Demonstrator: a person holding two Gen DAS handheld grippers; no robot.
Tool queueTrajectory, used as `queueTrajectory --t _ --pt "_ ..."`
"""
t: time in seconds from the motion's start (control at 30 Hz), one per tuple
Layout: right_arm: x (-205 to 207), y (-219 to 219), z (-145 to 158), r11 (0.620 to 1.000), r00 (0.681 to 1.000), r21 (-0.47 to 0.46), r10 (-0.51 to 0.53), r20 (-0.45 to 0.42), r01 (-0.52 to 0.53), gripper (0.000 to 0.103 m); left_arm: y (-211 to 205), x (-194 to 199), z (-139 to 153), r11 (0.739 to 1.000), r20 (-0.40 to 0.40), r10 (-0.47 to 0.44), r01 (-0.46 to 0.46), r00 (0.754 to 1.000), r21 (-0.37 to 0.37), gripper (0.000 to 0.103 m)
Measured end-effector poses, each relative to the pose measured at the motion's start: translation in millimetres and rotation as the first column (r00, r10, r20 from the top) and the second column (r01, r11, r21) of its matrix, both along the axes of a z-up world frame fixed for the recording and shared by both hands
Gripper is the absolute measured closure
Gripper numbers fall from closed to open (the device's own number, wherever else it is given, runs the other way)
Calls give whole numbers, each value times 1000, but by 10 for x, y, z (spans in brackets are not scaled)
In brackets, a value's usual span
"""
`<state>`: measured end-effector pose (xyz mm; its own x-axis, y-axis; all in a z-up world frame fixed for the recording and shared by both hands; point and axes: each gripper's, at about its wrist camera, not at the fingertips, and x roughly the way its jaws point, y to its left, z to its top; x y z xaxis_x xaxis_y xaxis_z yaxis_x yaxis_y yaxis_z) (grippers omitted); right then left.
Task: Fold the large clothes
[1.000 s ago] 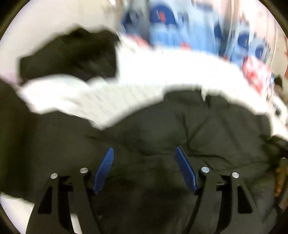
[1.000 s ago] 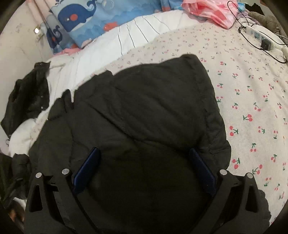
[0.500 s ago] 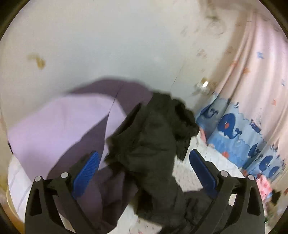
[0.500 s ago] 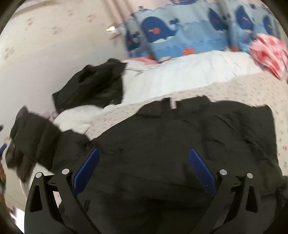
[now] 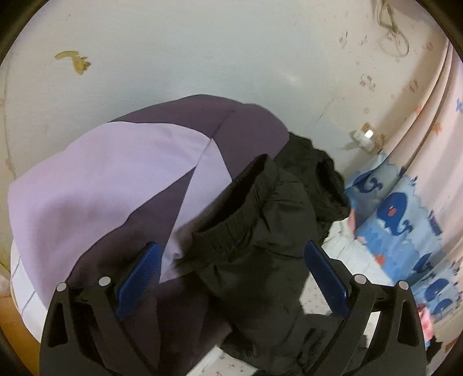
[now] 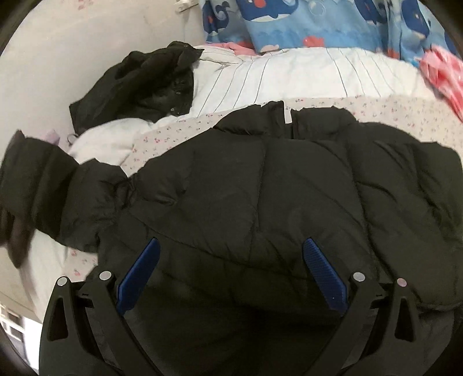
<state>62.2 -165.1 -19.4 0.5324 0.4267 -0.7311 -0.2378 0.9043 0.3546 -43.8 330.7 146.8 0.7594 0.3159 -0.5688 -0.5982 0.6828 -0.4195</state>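
Black quilted fabric fills most of the right wrist view: a large puffer jacket [image 6: 260,185] lies spread flat on a bed sheet [image 6: 162,141] printed with small cherries, its collar toward a white striped duvet [image 6: 289,75] and one sleeve [image 6: 52,188] stretched out to the left edge of the bed. The right gripper [image 6: 231,272] hangs above the lower part of the jacket with its blue pads spread wide and nothing pinched between them; whether the pads brush the fabric cannot be told. Behind the duvet stands a blue curtain [image 6: 289,26] with whales, and a second dark garment [image 6: 139,84] sits crumpled in the corner against the pale wall [image 6: 72,43]. A pink cloth [image 6: 442,75] lies at the right edge. In the left wrist view the left gripper [image 5: 231,274] is also released, its fingers well apart, pointing at the jacket's sleeve cuff [image 5: 231,208], whose ribbed black opening rests against a purple and lilac pillow [image 5: 115,185]. The cuff lies between the two blue pads in the picture but neither pad presses on it. Beyond the pillow rises a wall with a yellowish stain [image 5: 73,59], and the whale curtain shows at the right.
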Motion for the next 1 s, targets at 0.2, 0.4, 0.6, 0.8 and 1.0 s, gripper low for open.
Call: queueTrajectory --t 0.2,0.4,0.6,0.8,1.0 --pt "-16 -8 50 1000 1000 13 0 7 0 7 -30 200 14 985 7 -171 172 985 -20 92" --pt "-34 -22 117 999 1000 39 -5 22 4 7 -236 130 299 960 136 -281 281 950 18 94" --pt "-184 50 367 991 988 118 49 144 -66 7 -557 157 449 896 210 -430 443 878 -17 94" --pt "-735 525 915 948 863 65 252 438 -310 7 -1549 427 494 737 211 -655 675 725 -28 94" --pt "-860 634 1020 944 845 118 215 490 -308 7 -2926 705 225 499 165 -848 863 504 -74 94"
